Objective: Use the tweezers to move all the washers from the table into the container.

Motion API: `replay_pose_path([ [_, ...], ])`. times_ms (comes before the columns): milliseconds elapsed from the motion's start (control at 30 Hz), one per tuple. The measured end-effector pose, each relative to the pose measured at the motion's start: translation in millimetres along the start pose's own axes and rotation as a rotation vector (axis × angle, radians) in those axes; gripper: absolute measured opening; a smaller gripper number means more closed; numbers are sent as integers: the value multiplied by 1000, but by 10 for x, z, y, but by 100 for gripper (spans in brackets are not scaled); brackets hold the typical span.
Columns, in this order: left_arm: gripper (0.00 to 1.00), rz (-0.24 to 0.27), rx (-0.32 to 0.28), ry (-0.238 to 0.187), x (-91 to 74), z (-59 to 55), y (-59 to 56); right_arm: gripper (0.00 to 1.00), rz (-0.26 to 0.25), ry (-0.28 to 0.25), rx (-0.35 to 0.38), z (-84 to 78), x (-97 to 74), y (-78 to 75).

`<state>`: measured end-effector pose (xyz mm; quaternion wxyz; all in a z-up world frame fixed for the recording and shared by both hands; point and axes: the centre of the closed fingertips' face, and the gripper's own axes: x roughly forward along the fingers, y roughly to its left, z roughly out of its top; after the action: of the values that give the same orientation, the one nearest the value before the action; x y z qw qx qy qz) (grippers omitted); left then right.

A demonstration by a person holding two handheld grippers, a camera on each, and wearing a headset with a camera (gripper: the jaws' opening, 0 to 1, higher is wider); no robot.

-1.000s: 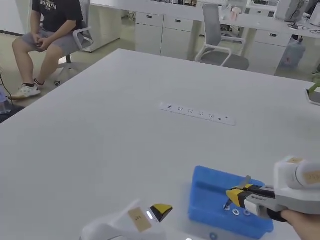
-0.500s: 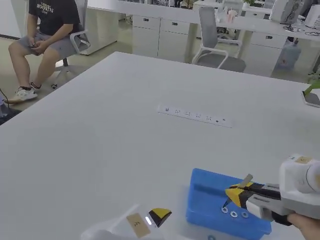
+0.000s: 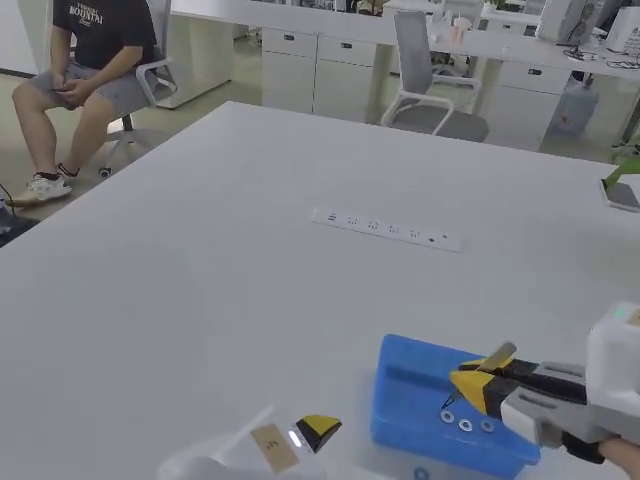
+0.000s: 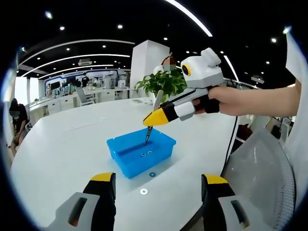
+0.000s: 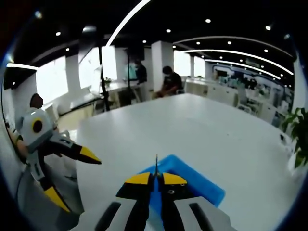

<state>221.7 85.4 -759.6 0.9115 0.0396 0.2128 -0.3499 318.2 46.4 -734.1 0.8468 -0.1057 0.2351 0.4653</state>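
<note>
The blue container (image 3: 410, 385) stands near the table's front edge, with three washers (image 3: 465, 424) on its floor. My right gripper (image 3: 478, 385) is shut on thin tweezers (image 4: 147, 136) and hangs over the container; the tweezers' tip points down just above the washers. In the right gripper view the tweezers (image 5: 155, 166) stick out between the shut jaws (image 5: 155, 179), above the container (image 5: 197, 187). My left gripper (image 4: 159, 179) is open with nothing in it, left of the container (image 4: 127, 156). Two washers lie on the table in front of it, one (image 4: 152, 174) near the container and another (image 4: 144, 191) closer.
A white power strip (image 3: 385, 228) lies across the middle of the table (image 3: 200, 250). A person (image 3: 85, 60) sits on a chair beyond the far left edge. Office chairs and desks stand behind. A potted plant (image 4: 166, 82) stands past the container.
The head camera has shifted a little. My right gripper has drawn slightly back to the right, tweezers still over the container. The left gripper has stayed put.
</note>
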Motion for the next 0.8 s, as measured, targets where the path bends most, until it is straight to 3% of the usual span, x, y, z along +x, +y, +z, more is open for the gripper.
replay_pose_path([
  [333,73,2,1,6,4,-13,6,4,44,20,33,-152,11,141],
  [567,72,8,0,7,1,-19,20,4,67,58,48,-366,113,242],
  [800,72,14,1,7,-3,-21,32,4,58,100,2,-588,206,262],
])
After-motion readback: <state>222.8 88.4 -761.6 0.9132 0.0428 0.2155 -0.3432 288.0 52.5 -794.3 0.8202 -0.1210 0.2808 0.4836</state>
